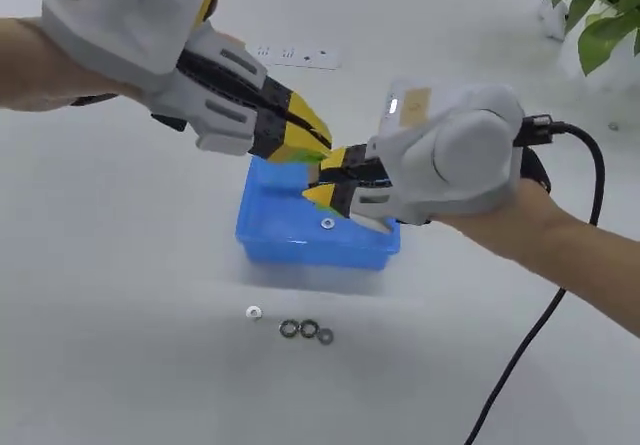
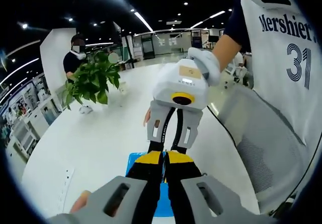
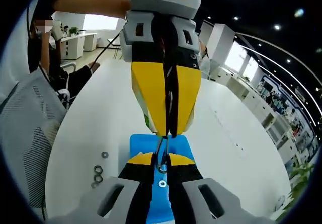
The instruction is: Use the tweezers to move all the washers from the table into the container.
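A blue container (image 1: 262, 227) sits mid-table with one washer (image 1: 327, 223) inside it. My left gripper (image 1: 318, 143) comes in from the upper left, shut on thin metal tweezers (image 3: 162, 151). The tweezers' lower end runs between the tips of my right gripper (image 1: 318, 187), which meets it tip to tip over the container and looks shut on them. In the right gripper view a small ring sits at the tweezers' tip above the washer (image 3: 162, 183) in the container (image 3: 138, 142). Several washers lie in front of the container: a pale washer (image 1: 253, 312) and dark washers (image 1: 308, 329).
A black cable (image 1: 560, 295) trails from the right gripper across the table. A white power strip (image 1: 295, 57) lies at the back and a leafy plant (image 1: 600, 15) stands at the back right. A person (image 2: 75, 58) stands beyond the table.
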